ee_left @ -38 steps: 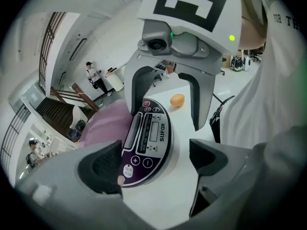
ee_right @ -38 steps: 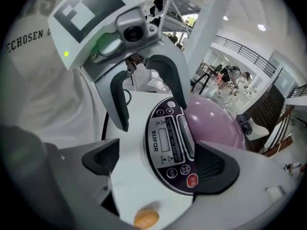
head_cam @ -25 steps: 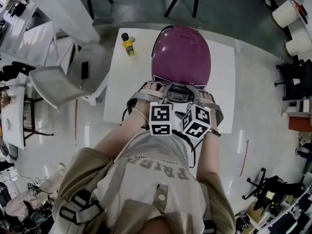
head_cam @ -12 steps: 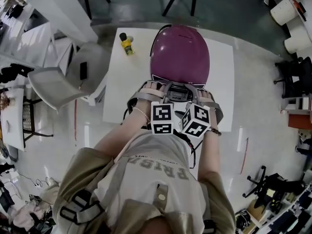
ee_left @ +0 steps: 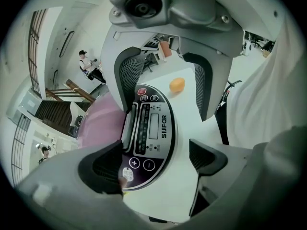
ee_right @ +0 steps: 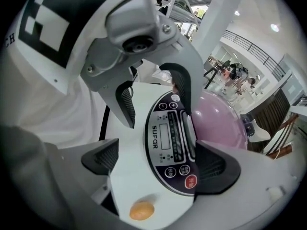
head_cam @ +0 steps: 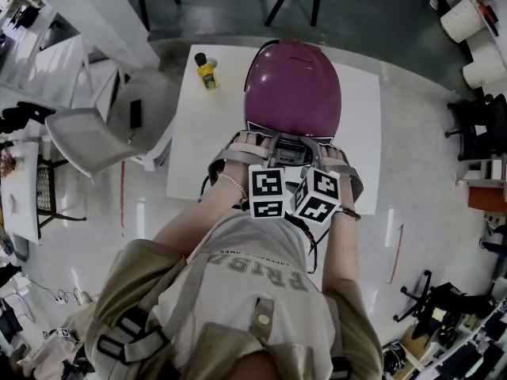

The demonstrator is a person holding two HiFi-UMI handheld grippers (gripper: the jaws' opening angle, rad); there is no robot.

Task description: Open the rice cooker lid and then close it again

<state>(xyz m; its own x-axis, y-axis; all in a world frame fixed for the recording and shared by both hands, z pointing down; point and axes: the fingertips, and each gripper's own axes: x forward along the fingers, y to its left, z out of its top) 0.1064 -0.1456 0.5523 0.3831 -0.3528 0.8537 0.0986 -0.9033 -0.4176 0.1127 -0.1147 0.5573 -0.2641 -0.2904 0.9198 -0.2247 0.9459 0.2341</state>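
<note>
Both my tools hang released: my left gripper (ee_left: 153,164) and my right gripper (ee_right: 158,164) face one another with jaws spread wide, clasping nothing. Between each pair sits the black oval control panel (ee_left: 151,133) on the front of the purple-domed white plastic rice cooker (head_cam: 293,85). The cooker stands on the white table (head_cam: 356,109), nearest my body, and its glossy purple lid (ee_right: 218,121) is shut.

My worries:

- **Wrong button:** One pad of my left gripper lies right over the panel's lower edge by the round keys. A careless push there could start a program instead of freeing the lid.
- **Wrong target:** The silver bar (ee_left: 127,128) between panel and lid looks to me like the release, though I cannot be sure at this angle. Missing it gets me nowhere.
- **Collision:** My grippers are close together, so they could knock each other as I go in.
- **Lid strike:** If the lid springs up, it may hit a jaw hovering above it.
- **Sliding:** A sideways shove could slide the cooker toward the yellow bottle (head_cam: 207,71).
</note>
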